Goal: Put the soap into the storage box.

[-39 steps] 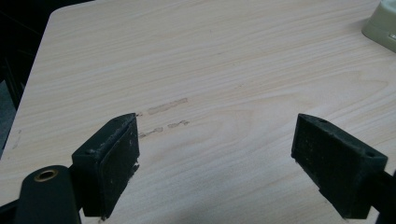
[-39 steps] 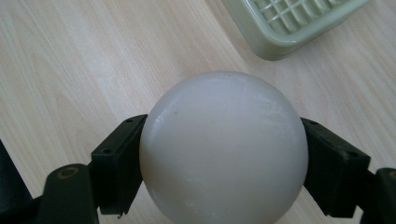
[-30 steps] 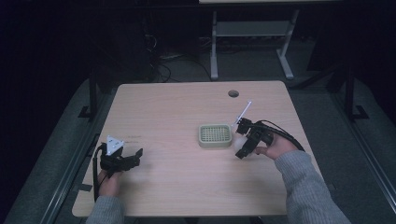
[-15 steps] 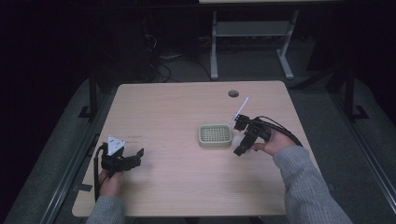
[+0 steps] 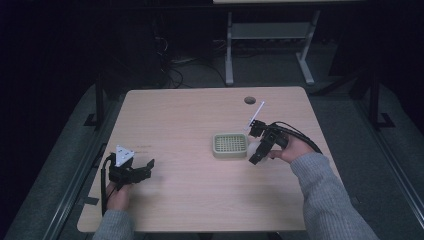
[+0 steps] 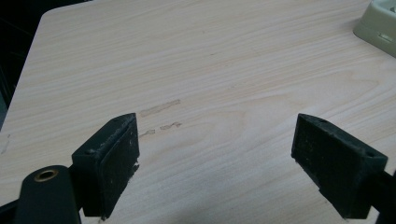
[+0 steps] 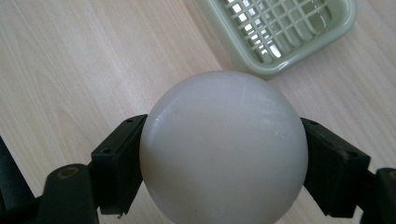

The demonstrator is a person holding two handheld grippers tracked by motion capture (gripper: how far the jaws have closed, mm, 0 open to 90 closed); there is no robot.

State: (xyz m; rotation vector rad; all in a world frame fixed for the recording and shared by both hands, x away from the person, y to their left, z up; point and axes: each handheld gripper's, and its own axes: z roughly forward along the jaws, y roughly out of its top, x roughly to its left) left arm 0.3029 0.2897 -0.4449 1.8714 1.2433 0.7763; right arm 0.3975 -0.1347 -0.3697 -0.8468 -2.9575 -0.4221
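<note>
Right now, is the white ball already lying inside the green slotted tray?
No, the white ball is clamped between the jaws of the right gripper, above the wooden table and beside the green slotted tray.

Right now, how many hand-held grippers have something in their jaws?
1. The right hand-held gripper is clamped on a white ball just beside the green slotted tray. The left hand-held gripper is open over bare table, holding nothing.

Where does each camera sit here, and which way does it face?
High view: above the person's side, looking down on the table; both forearms show.
Left gripper view: on the left gripper, facing bare tabletop between open jaws.
Right gripper view: on the right gripper, jaws clamping a white ball.
Shared: the green tray.
</note>
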